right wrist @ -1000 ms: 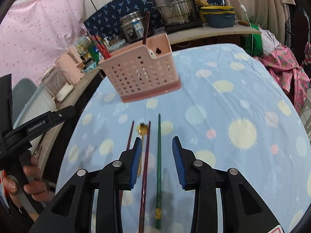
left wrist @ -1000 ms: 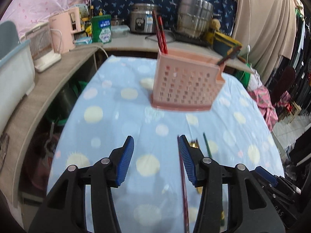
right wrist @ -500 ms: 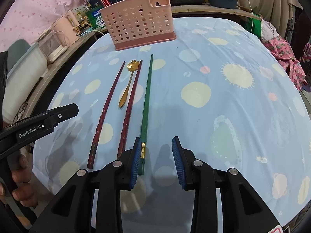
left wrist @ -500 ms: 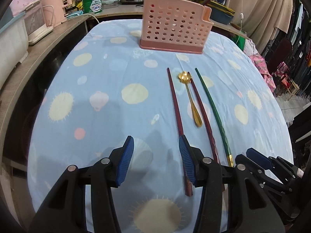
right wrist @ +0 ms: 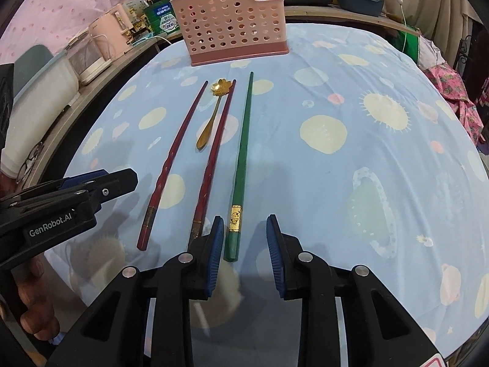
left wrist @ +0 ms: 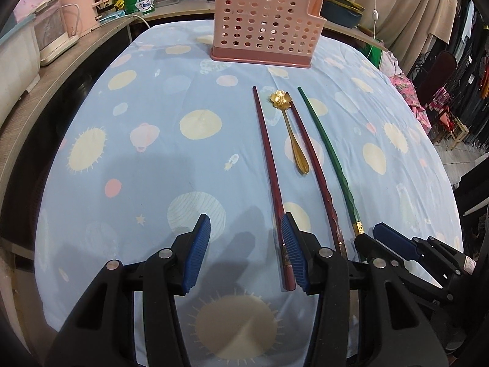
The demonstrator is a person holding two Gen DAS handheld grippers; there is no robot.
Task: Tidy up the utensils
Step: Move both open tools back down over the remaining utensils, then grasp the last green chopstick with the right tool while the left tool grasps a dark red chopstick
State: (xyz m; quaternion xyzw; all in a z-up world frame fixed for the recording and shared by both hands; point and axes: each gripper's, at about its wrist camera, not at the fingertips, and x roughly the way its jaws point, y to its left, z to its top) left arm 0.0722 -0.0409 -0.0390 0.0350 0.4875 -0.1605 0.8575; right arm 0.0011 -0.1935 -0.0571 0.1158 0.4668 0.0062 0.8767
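Two dark red chopsticks (left wrist: 269, 165) (left wrist: 314, 165), a gold flower-headed spoon (left wrist: 293, 134) and a green chopstick (left wrist: 330, 153) lie side by side on the blue dotted tablecloth (left wrist: 122, 153). An empty pink perforated basket (left wrist: 266, 30) stands beyond them. My left gripper (left wrist: 246, 244) is open, low over the cloth, with the near end of the left red chopstick just inside its right pad. My right gripper (right wrist: 243, 238) has its jaws closing around the near end of the green chopstick (right wrist: 243, 153); the pads do not touch it.
A wooden counter (left wrist: 61, 70) along the left and back carries a pink kettle (left wrist: 88, 3), tins and steel pots. The table's near edge is just below both grippers. A hand (right wrist: 33, 299) holds the left gripper (right wrist: 101, 183). Clothes hang at the right.
Both grippers have come down toward the table and tipped forward, so the utensils' near ends now lie at their fingertips. The right jaws have narrowed a little.
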